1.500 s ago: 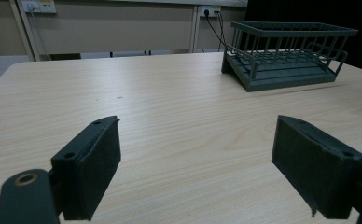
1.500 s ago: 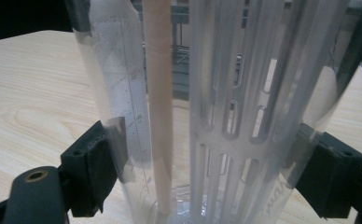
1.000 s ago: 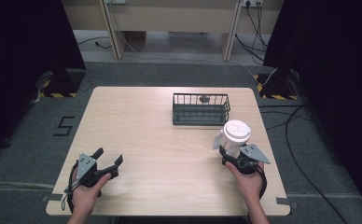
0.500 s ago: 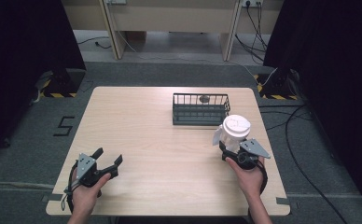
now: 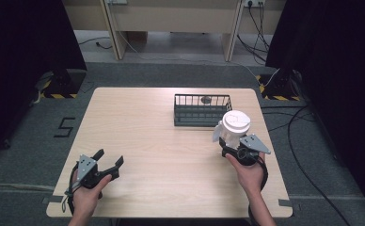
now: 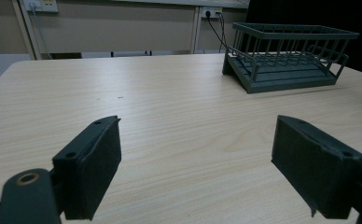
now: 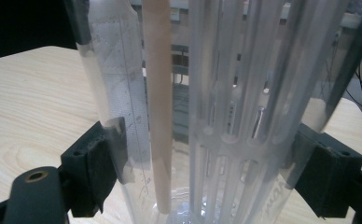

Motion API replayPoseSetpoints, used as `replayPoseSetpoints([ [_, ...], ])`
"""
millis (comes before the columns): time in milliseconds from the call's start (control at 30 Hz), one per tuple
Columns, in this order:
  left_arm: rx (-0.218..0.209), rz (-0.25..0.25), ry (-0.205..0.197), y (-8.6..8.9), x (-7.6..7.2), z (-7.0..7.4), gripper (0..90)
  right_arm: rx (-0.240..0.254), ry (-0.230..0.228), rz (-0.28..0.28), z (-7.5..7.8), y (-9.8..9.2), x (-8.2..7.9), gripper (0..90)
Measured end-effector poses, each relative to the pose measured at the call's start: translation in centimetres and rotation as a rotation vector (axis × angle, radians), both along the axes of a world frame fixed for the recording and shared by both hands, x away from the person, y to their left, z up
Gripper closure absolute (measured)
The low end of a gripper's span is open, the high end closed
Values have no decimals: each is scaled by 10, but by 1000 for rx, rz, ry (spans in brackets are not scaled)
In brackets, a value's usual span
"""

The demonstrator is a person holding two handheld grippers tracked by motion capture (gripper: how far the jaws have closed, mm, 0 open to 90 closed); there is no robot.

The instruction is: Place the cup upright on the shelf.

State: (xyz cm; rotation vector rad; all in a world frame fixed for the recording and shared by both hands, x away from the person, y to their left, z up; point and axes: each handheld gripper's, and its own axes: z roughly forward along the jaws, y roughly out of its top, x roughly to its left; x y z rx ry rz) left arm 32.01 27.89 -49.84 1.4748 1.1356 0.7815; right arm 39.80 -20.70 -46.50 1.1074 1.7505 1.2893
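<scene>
A clear plastic jug [image 5: 234, 127] with a white lid stands upright on the right side of the table, and my right gripper [image 5: 239, 149] is shut on its lower body. In the right gripper view the ribbed transparent wall of the jug [image 7: 216, 107] sits between the two black pads [image 7: 100, 163], which press on both sides. My left gripper [image 5: 109, 163] rests low at the table's near left, open. Nothing sits between its fingers [image 6: 93, 163], just bare wood. A dark wire basket [image 5: 202, 109] stands just behind the jug.
The light wood table [image 5: 162, 155] has wide bare room through the middle and left. A small dark round object [image 5: 206, 99] lies at the basket's far side. The basket [image 6: 286, 58] shows ahead and right of the left gripper. Cables and dark curtains lie beyond the table.
The jug and my right gripper have shifted slightly, toward the basket by a small amount. The left gripper has stayed put and open.
</scene>
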Motion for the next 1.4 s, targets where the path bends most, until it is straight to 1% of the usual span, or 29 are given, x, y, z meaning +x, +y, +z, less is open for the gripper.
replayPoseSetpoints([
  [133,0,0,-1,1,0,0,153,-3,-7,3,4,3,4,188],
  [267,-2,2,-3,1,0,0,153,-6,-7,6,6,4,7,188],
  [300,-2,3,-4,1,0,0,153,-3,-1,4,7,5,7,188],
  [567,-4,6,-3,3,0,0,154,-12,-12,9,11,11,16,188],
  [733,-3,7,-4,2,0,1,154,3,-12,9,16,15,21,188],
  [1000,-7,-1,-5,1,0,1,155,0,-26,8,25,19,29,188],
  [1367,-13,-2,-4,1,-1,1,155,-1,-27,5,32,24,40,188],
  [1400,-14,-1,-3,1,-1,1,155,2,-21,4,32,25,41,188],
])
